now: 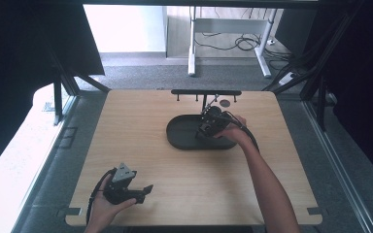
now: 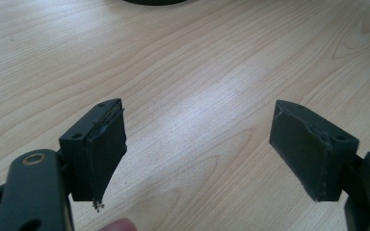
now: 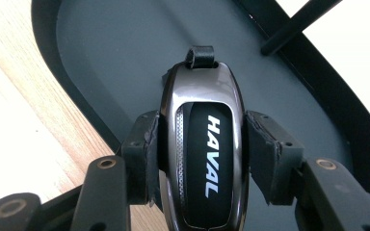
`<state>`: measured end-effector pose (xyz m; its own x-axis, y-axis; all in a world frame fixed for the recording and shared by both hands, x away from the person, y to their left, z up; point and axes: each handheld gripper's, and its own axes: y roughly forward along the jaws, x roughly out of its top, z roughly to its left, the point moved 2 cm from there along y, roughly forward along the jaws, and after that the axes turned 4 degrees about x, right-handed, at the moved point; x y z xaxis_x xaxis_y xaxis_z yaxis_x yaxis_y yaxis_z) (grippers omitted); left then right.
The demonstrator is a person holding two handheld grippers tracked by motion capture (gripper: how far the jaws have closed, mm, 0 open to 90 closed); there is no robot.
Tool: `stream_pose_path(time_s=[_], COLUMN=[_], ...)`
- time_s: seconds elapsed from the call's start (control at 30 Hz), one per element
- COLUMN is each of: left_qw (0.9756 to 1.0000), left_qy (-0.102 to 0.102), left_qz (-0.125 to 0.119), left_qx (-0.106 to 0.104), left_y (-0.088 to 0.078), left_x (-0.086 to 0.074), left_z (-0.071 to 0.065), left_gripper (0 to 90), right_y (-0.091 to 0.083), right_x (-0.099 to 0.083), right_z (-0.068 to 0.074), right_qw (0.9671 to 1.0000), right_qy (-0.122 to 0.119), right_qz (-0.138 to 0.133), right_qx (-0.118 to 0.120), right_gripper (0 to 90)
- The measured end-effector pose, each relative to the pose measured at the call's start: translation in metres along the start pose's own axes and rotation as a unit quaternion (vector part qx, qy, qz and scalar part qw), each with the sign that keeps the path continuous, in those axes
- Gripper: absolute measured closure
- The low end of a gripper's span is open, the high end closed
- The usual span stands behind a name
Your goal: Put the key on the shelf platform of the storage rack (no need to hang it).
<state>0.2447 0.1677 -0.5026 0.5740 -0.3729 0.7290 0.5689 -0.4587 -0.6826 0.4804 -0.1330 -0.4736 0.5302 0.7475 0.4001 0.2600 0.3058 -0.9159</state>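
The right gripper (image 3: 200,159), arm stretched far, clamps a key fob (image 3: 201,144) above the black tray (image 3: 101,53); left gripper (image 2: 197,154) gapes empty.

High view: daylight enters from the far side, overexposing the floor beyond the worktop (image 1: 126,160) and a pale strip at left; the surrounding frame falls into deep shadow. Detail is soft. Left gripper view: even, bright light with a mild sheen on the wood grain. Right gripper view: glare streaks the key fob (image 3: 206,144); upper right corner blown white.
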Motion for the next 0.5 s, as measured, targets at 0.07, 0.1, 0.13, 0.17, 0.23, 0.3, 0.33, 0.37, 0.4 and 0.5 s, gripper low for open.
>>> stream_pose_path(time_s=[0.07,0.1,0.13,0.17,0.23,0.3,0.33,0.37,0.4,0.5], left_qw=[1.0000,1.0000,1.0000,1.0000,1.0000,1.0000,1.0000,1.0000,1.0000,1.0000], left_qy=[0.000,0.000,0.000,0.000,0.000,0.000,0.000,0.000,0.000,0.000], left_qz=[0.001,0.001,0.002,0.003,0.003,0.003,0.003,0.003,0.003,0.003], left_qx=[-0.001,-0.001,-0.001,-0.001,-0.001,-0.001,-0.001,-0.001,-0.001,-0.001], left_y=[0.0002,0.0004,0.0005,0.0006,0.0009,0.0009,0.0009,0.0009,0.0009,0.0011], left_x=[-0.0001,-0.0001,-0.0002,-0.0003,-0.0003,-0.0004,-0.0004,-0.0004,-0.0004,-0.0005], left_z=[-0.0002,-0.0002,-0.0002,-0.0002,-0.0002,-0.0001,0.0001,0.0001,0.0002,0.0002], left_gripper=[20.7,20.7,20.7,20.7,20.7,20.7,20.7,20.7,20.7,20.7], right_y=[0.0007,0.0011,0.0016,0.0025,0.0047,0.0063,0.0068,0.0073,0.0077,0.0101], right_x=[-0.0004,-0.0005,-0.0009,-0.0016,-0.0033,-0.0048,-0.0055,-0.0064,-0.0069,-0.0093], right_z=[-0.0002,-0.0003,-0.0003,-0.0004,-0.0012,-0.0026,-0.0035,-0.0049,-0.0056,-0.0067], right_qw=[1.0000,1.0000,1.0000,1.0000,1.0000,0.9999,0.9999,0.9999,0.9999,0.9997], right_qy=[0.001,0.000,-0.001,-0.001,0.000,0.003,0.005,0.006,0.006,0.005], right_qz=[0.003,0.003,0.005,0.003,0.006,0.010,0.010,0.011,0.010,0.016], right_qx=[-0.004,-0.004,-0.006,-0.006,-0.007,-0.011,-0.011,-0.011,-0.011,-0.015], right_gripper=[49.5,49.5,49.5,49.5,49.5,49.5,49.5,49.5,49.5,49.4])
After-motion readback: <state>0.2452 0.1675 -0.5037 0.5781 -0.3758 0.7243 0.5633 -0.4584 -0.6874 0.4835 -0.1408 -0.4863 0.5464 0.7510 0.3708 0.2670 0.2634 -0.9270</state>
